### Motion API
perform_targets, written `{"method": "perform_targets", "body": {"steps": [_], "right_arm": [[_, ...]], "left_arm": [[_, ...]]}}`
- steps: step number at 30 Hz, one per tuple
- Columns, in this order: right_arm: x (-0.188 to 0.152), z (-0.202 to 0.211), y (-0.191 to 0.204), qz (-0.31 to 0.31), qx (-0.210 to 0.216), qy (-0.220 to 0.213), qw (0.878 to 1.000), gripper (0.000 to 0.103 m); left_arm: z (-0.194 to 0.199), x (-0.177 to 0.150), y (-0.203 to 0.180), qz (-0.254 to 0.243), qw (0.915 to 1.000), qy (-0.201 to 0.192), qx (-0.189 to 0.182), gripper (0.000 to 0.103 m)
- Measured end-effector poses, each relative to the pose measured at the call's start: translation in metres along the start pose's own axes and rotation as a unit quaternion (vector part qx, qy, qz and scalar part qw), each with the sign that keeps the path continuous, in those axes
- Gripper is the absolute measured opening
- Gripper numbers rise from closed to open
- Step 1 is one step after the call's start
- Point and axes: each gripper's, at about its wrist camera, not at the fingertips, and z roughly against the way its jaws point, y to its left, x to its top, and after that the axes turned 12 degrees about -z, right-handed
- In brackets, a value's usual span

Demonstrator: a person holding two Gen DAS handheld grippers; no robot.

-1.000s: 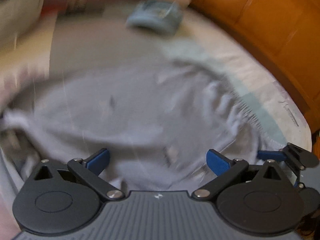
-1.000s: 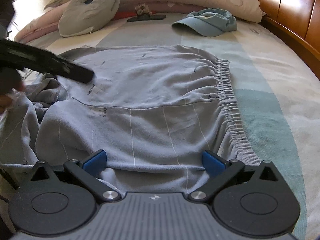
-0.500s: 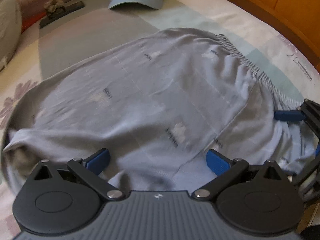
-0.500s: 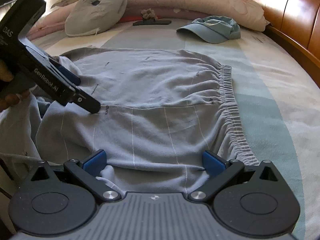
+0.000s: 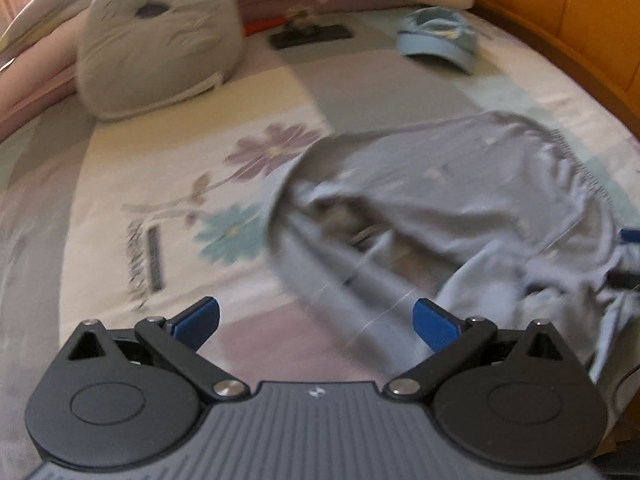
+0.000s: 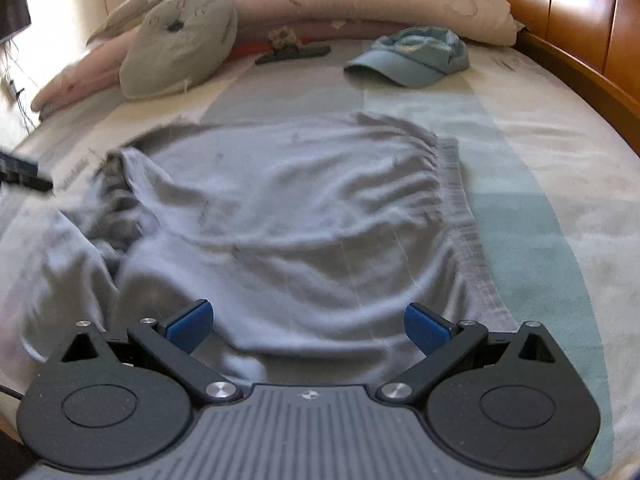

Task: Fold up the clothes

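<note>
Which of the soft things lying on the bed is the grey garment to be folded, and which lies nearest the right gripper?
The grey garment, spread flat with a gathered elastic band, lies under the open right gripper. The blue cap and the grey pillow sit far beyond.

Motion blur and cut-off edges

The left wrist view is smeared, so the grey garment (image 5: 460, 208) shows no readable print and its right side runs off the frame edge. In the right wrist view the left gripper (image 6: 20, 172) is a dark sliver cut by the frame, its jaws unseen.
</note>
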Motion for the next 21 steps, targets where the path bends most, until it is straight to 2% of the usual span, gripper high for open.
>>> {"method": "perform_targets", "body": {"steps": [4, 11, 16, 21], "right_arm": [[0.006, 0.007, 0.048, 0.039, 0.023, -0.004, 0.999, 0.103], [0.012, -0.012, 0.144, 0.072, 0.140, 0.055, 0.986, 0.103], [0.014, -0.048, 0.193, 0.081, 0.141, 0.121, 0.979, 0.103], [0.001, -0.037, 0.200, 0.090, 0.132, 0.186, 0.969, 0.103]], "left_arm": [[-0.006, -0.024, 0.016, 0.013, 0.9997, -0.003, -0.019, 0.102], [-0.002, -0.052, 0.037, -0.003, 0.9983, -0.035, -0.046, 0.102], [0.002, -0.073, 0.053, -0.009, 0.9962, -0.055, -0.067, 0.102], [0.000, -0.088, 0.066, -0.013, 0.9933, -0.067, -0.094, 0.102]]}}
